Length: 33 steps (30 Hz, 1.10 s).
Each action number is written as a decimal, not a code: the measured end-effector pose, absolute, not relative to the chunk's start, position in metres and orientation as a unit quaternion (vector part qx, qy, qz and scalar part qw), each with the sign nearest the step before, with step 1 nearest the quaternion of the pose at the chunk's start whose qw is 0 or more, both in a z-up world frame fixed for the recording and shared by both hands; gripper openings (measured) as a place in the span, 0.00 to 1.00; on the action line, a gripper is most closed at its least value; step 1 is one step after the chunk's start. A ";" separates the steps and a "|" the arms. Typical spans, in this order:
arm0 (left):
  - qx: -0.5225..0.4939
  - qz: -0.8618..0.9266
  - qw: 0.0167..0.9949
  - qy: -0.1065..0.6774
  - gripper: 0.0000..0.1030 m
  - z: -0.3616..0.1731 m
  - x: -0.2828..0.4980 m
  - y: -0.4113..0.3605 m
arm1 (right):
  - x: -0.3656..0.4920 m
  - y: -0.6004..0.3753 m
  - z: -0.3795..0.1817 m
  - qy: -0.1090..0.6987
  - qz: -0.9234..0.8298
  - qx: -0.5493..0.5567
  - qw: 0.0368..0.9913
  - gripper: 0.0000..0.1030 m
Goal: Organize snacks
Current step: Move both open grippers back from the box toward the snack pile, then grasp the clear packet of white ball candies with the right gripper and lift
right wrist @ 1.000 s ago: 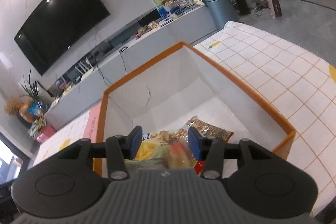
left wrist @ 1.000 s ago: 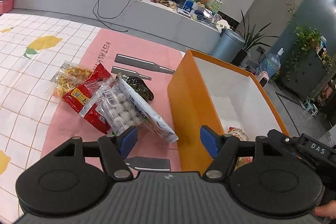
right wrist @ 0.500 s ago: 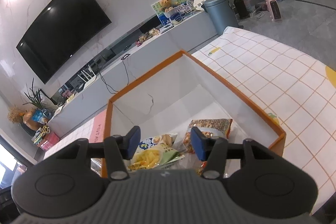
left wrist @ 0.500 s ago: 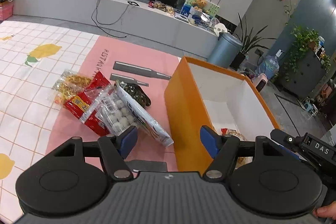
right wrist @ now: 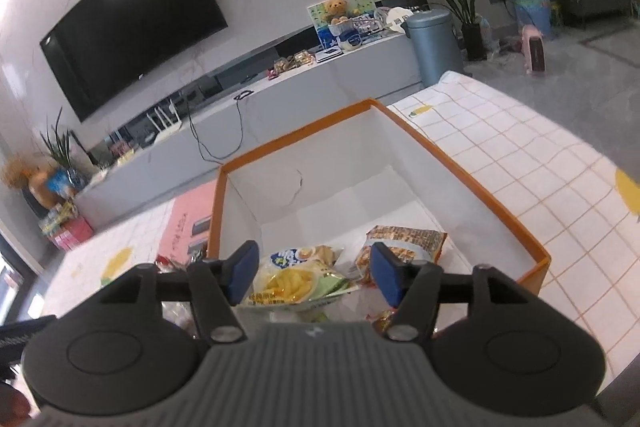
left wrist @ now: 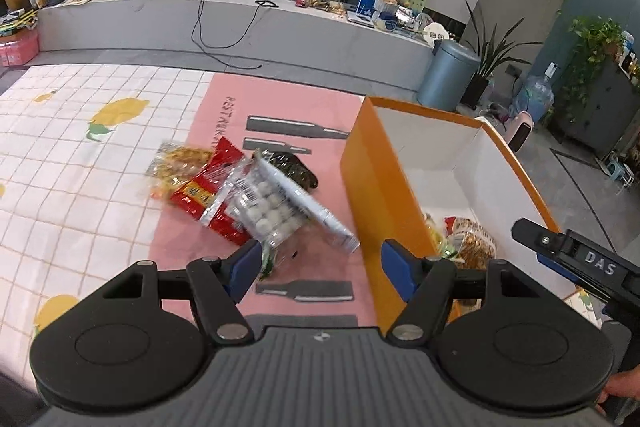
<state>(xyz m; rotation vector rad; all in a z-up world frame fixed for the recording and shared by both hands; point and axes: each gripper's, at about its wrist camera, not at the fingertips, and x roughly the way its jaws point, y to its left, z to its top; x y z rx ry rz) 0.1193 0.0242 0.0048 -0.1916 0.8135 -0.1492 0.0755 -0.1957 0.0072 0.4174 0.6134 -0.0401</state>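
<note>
- Left of the orange box point(left wrist: 384, 187), on the pink mat point(left wrist: 280, 107), lies your loose pile of 4 packets: the clear bag of white balls point(left wrist: 266, 211) on top, the red packet point(left wrist: 208, 191) under it, the yellow crinkly packet point(left wrist: 178, 163) on the far-left side, and the dark packet point(left wrist: 292, 165) nearest the box wall.
- Your left gripper point(left wrist: 316, 263) hangs over the pile's near edge with its jaws wide and nothing between them; the left finger's blue pad is just beside the ball bag's corner.
- Your right gripper point(right wrist: 314, 269) hovers above the box's near end, jaws wide too and empty, with the fries packet point(right wrist: 292, 279) and the brown snack bag point(right wrist: 400, 241) lying on the box floor below it.
- Risk 1: the packets overlap, so a pinch on the ball bag may drag the red packet along or spill the rest off the mat.
- Risk 2: the film looks slick and glossy, and the balls inside shift; a grip on the thin sealed edge could slide out mid-carry.
- Risk 3: the box wall stands tall and stiff beside the pile; a low carry would likely clip its orange rim.
- Risk 4: both grippers crowd the box's near end, so they could bump.
- Inside, the box is smooth white card, creased on its far wall.
</note>
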 end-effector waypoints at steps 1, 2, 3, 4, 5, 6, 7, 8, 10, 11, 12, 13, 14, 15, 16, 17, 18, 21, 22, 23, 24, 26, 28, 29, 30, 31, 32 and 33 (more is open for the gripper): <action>-0.092 -0.071 0.910 0.398 0.78 0.006 0.117 0.027 | 0.075 -0.192 0.009 0.300 -0.017 0.203 0.932 0.67; -0.089 -0.069 0.910 0.399 0.78 0.008 0.115 0.030 | 0.074 -0.188 0.010 0.299 -0.013 0.202 0.932 0.70; -0.087 -0.065 0.911 0.399 0.78 0.010 0.112 0.033 | 0.073 -0.185 0.012 0.298 -0.009 0.200 0.933 0.75; -0.087 -0.060 0.911 0.399 0.78 0.012 0.110 0.037 | 0.072 -0.181 0.014 0.297 -0.006 0.198 0.934 0.80; -0.087 -0.057 0.911 0.399 0.78 0.013 0.109 0.041 | 0.071 -0.177 0.016 0.296 -0.003 0.197 0.935 0.83; -0.088 -0.053 0.911 0.401 0.78 0.015 0.107 0.047 | 0.070 -0.173 0.017 0.294 0.000 0.196 0.936 0.89; -0.089 -0.049 0.910 0.401 0.78 0.016 0.106 0.051 | 0.069 -0.169 0.019 0.291 0.004 0.196 0.936 0.91; -0.091 -0.044 0.910 0.402 0.78 0.017 0.105 0.057 | 0.068 -0.166 0.020 0.289 0.009 0.196 0.937 0.91; -0.096 -0.033 0.910 0.401 0.78 0.019 0.104 0.069 | 0.069 -0.155 0.022 0.285 0.017 0.193 0.939 0.94; -0.100 -0.027 0.910 0.401 0.78 0.019 0.103 0.077 | 0.069 -0.150 0.023 0.281 0.021 0.189 0.941 0.95; -0.103 -0.021 0.910 0.401 0.78 0.019 0.103 0.083 | 0.068 -0.145 0.024 0.278 0.024 0.185 0.942 0.95; -0.106 -0.017 0.910 0.401 0.78 0.020 0.104 0.090 | 0.068 -0.138 0.025 0.274 0.028 0.180 0.944 0.95; -0.109 -0.011 0.910 0.401 0.78 0.020 0.104 0.097 | 0.070 -0.132 0.027 0.270 0.031 0.174 0.947 0.95; -0.114 -0.003 0.909 0.400 0.78 0.020 0.105 0.105 | 0.070 -0.125 0.028 0.264 0.034 0.166 0.949 0.95; -0.120 0.004 0.909 0.399 0.78 0.020 0.106 0.113 | 0.070 -0.119 0.028 0.259 0.038 0.158 0.952 0.96; -0.124 0.010 0.909 0.398 0.78 0.020 0.108 0.120 | 0.070 -0.112 0.029 0.255 0.044 0.147 0.955 0.97; -0.129 0.014 0.908 0.398 0.78 0.018 0.110 0.128 | 0.070 -0.106 0.029 0.251 0.050 0.137 0.957 0.97; -0.135 0.020 0.903 0.407 0.78 0.010 0.117 0.142 | 0.070 -0.089 0.027 0.240 0.058 0.117 0.962 0.97; -0.137 0.022 0.901 0.410 0.78 0.006 0.119 0.146 | 0.071 -0.083 0.025 0.237 0.061 0.111 0.963 0.97; -0.140 0.024 0.899 0.414 0.78 0.000 0.121 0.149 | 0.073 -0.078 0.022 0.237 0.065 0.105 0.964 0.97; -0.141 0.027 0.895 0.422 0.78 -0.005 0.126 0.152 | 0.075 -0.072 0.020 0.237 0.067 0.098 0.964 0.97; -0.140 0.029 0.890 0.433 0.78 -0.015 0.130 0.154 | 0.076 -0.061 0.014 0.223 0.062 0.078 0.970 0.96; -0.140 0.029 0.885 0.442 0.78 -0.025 0.135 0.155 | 0.079 -0.050 0.009 0.211 0.055 0.055 0.974 0.90; -0.140 0.028 0.883 0.447 0.78 -0.030 0.138 0.155 | 0.079 -0.044 0.005 0.206 0.053 0.041 0.976 0.89; -0.141 0.026 0.881 0.451 0.78 -0.035 0.141 0.155 | 0.080 -0.038 0.001 0.203 0.052 0.027 0.977 0.87; -0.142 0.025 0.879 0.454 0.78 -0.040 0.145 0.156 | 0.081 -0.032 -0.002 0.201 0.052 0.013 0.978 0.85; -0.144 0.025 0.877 0.458 0.78 -0.044 0.148 0.157 | 0.082 -0.026 -0.007 0.201 0.051 0.000 0.978 0.84; -0.147 0.026 0.874 0.462 0.78 -0.049 0.151 0.159 | 0.085 -0.021 -0.012 0.204 0.052 -0.015 0.977 0.84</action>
